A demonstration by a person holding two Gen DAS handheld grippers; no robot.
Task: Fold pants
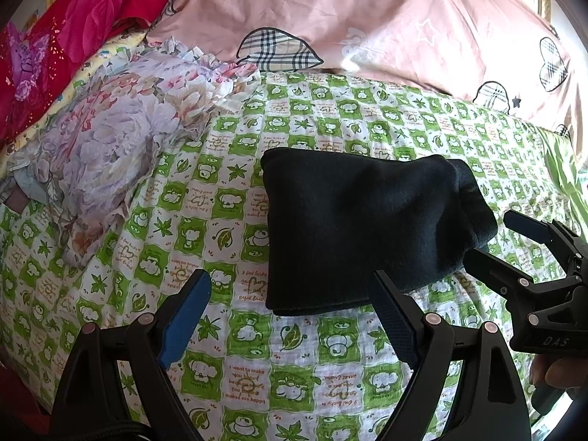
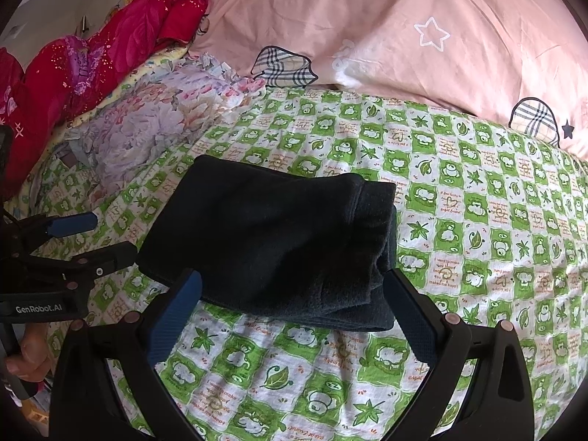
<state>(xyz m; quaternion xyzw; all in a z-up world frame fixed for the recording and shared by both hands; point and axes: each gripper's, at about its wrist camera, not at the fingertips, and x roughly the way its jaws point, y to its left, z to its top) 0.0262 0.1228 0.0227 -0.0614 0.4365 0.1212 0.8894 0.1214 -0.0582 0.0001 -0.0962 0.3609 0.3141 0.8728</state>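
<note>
The dark pants (image 1: 352,228) lie folded into a compact thick bundle on the green-and-white checked bed sheet (image 1: 228,349). My left gripper (image 1: 291,275) is open, its blue pads spread just in front of the bundle's near edge and holding nothing. The right gripper (image 1: 503,244) shows at the right of this view, open beside the bundle's right end. In the right wrist view the pants (image 2: 272,235) sit between and beyond the spread fingers of my right gripper (image 2: 292,275), which is open. The left gripper (image 2: 99,239) stands open at the bundle's left side.
A pink duvet (image 2: 404,29) with plaid patches is heaped along the back. A crumpled floral cloth (image 1: 121,139) lies at the left, with a red quilt (image 1: 73,29) behind it. A hand (image 2: 29,356) grips the left tool's handle. Bare sheet (image 2: 496,220) extends to the right.
</note>
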